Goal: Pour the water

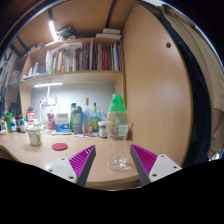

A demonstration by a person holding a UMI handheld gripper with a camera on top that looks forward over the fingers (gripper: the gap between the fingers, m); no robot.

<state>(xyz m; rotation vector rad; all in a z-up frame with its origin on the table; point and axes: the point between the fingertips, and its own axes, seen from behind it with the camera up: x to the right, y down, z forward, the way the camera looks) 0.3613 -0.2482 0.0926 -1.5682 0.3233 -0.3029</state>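
Hand-held gripper (113, 160) is held level, low over the near edge of the worktop (30, 152), pointed along it toward the back wall. Fingers are apart; the magenta pads (82, 160) are seen on both inner faces, with a wide gap between them.

A clear glass (119, 157) is seen standing on the worktop between the fingers, closer to the right one. Gap is visible on the left side; contact on the right side cannot be told. Nothing is clamped.

A plastic bottle with a green cap (118, 117) is placed just beyond the glass, upright, straight ahead of the fingers, near the wooden cabinet side (158, 85) at the worktop's right edge. It is not touched by the gripper.

Further left along the worktop's back edge, a cluster of bottles and jars (80, 120) is seen. A red lid (60, 147) lies flat on the worktop left of the fingers, and a cup (35, 137) stands beyond it. A bookshelf (85, 57) is mounted above.
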